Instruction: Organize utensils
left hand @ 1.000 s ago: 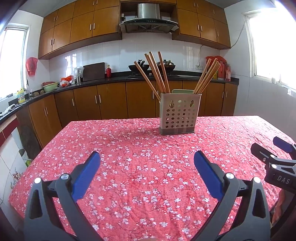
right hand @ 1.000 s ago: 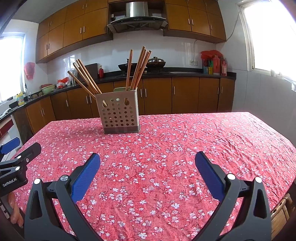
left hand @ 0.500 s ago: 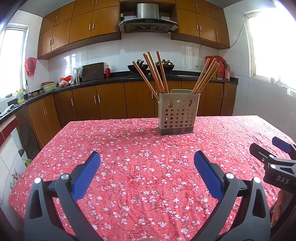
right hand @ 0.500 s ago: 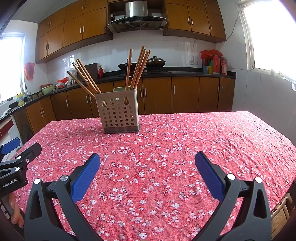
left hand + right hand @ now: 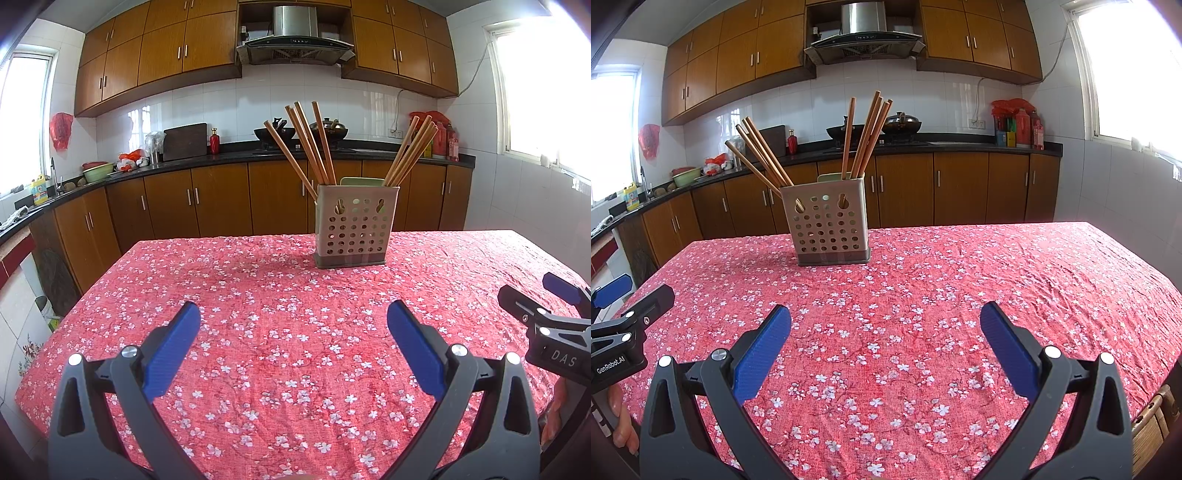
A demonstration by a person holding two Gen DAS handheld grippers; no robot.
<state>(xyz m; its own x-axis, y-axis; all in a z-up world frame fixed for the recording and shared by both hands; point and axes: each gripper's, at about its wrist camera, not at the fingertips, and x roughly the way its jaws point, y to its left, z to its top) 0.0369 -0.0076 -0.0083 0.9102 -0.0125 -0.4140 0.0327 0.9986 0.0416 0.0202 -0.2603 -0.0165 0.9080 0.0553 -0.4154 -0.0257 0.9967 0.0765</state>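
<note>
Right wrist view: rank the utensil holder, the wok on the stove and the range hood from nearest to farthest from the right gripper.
From the right gripper, jaws open over the tablecloth:
1. Utensil holder, on the table, ahead and slightly left, chopsticks standing in it.
2. Wok, on the back counter beyond the table.
3. Range hood, on the back wall above the stove, highest up.

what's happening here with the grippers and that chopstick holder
A person holds two grippers over a table with a red floral tablecloth. The left gripper and the right gripper are both open and empty, hovering short of the perforated utensil holder. All the wooden chopsticks already stand in the holder, in two bunches leaning toward opposite sides. Nothing lies loose on the cloth, so the sorting looks either finished or not begun.
</note>
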